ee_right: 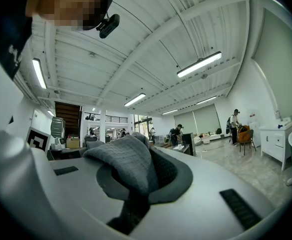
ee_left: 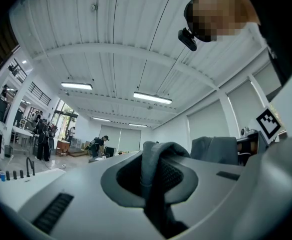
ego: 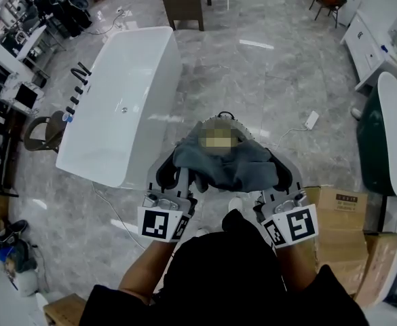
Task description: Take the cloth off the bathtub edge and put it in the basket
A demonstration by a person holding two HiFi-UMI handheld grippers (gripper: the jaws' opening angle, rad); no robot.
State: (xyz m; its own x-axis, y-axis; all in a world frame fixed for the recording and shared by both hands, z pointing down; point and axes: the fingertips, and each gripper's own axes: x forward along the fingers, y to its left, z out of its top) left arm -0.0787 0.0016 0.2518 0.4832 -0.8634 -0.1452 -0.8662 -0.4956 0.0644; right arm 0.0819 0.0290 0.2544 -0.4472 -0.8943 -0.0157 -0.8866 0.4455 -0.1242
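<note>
Closest to the body, the left tongs [ego: 176, 174] and the right tongs [ego: 278, 176] are each pinched narrow on a fold of the grey cloth [ego: 229, 168]. Each gripper view shows fabric bunched between the jaws. A cardboard box [ego: 337, 212] sits low on the right, beside the right tongs, and is best given room.

The cloth hangs slung between the two tongs, clear of the bathtub and above the marble floor [ego: 266, 80]. The lift-off looks done, and the carry to the basket looks like the step in hand. To do it well, hold both pinches firm and the tongs evenly apart. That way the span neither tugs out of one grip nor sags low enough to drag.

Just past the cloth's far edge a dark scalloped rim [ego: 220, 115] peeks out. It may be the basket, but too little shows to tell. If it is, centre the bundle over the opening, lower it in, and only then release both sides together.

Farther off to the left stands the white bathtub [ego: 127, 100], with no cloth on its rim.
</note>
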